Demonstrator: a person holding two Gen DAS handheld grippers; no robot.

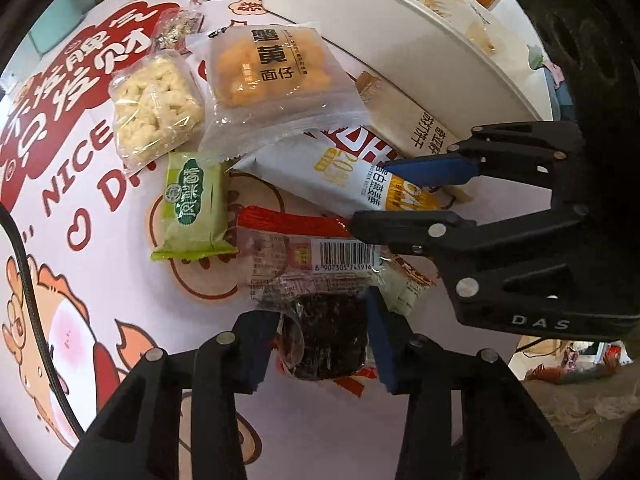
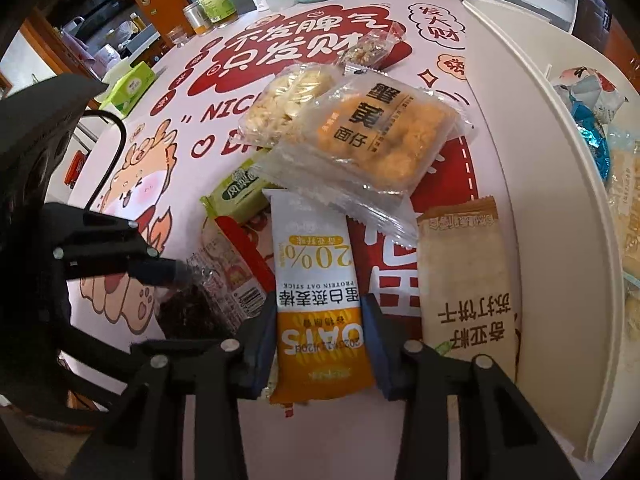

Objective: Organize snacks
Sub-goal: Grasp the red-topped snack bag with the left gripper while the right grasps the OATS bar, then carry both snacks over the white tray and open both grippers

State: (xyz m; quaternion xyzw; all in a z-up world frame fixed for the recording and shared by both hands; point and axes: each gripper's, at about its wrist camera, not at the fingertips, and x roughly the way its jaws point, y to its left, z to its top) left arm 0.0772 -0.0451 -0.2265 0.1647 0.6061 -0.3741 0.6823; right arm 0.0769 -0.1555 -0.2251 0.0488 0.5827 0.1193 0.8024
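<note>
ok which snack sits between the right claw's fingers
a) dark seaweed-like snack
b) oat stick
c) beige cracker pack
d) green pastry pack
b: in the right wrist view the oat stick lies between the right claw fingers, with gaps at both sides, while the beige cracker pack lies off to the right.

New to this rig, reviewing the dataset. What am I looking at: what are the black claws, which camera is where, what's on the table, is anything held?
No robot: a person holds one two-finger gripper per hand, each with a fisheye camera looking along its fingers.

Left wrist view: the left gripper brackets a dark snack in clear wrap; the right gripper enters from the right.

Right wrist view: the right gripper straddles the oat stick; whether either is clamped is unclear.

On the printed tablecloth lie a crab-roe noodle pack, a green pastry and a soda cracker pack, beside a white bin.
</note>
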